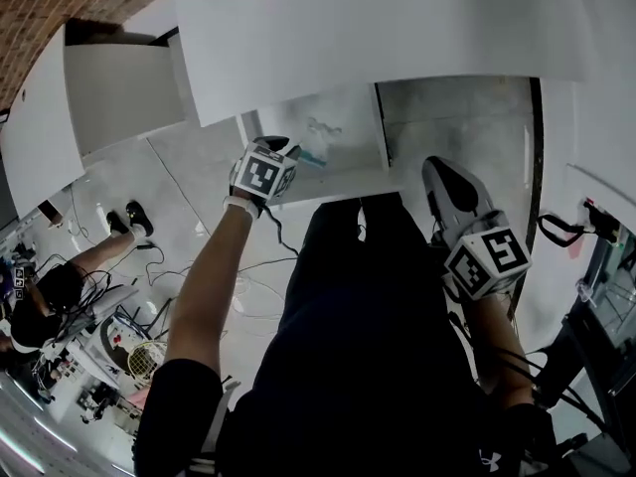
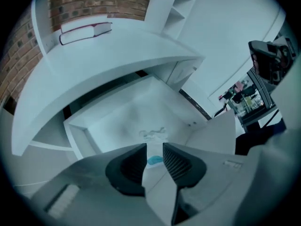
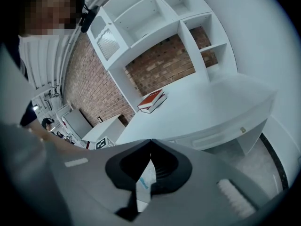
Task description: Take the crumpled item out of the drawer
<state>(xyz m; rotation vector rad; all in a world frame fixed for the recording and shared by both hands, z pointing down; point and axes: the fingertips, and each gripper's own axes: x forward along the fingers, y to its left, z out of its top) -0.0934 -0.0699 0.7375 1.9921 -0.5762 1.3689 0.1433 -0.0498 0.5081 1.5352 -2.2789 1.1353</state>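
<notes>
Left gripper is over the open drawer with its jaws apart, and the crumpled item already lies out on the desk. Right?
Not quite: the crumpled item lies inside the open drawer, not on the desk, as the left gripper view shows. The left gripper is indeed over the drawer, jaws apart.

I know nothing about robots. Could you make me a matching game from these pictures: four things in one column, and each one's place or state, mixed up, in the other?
Things:
1. book
2. crumpled item
3. left hand-held gripper
4. right hand-held gripper

Place or state:
A. jaws together
B. on the white desk top
C. jaws apart
D. inside the open drawer

Pairs: 1-B, 2-D, 3-C, 4-A.
</notes>
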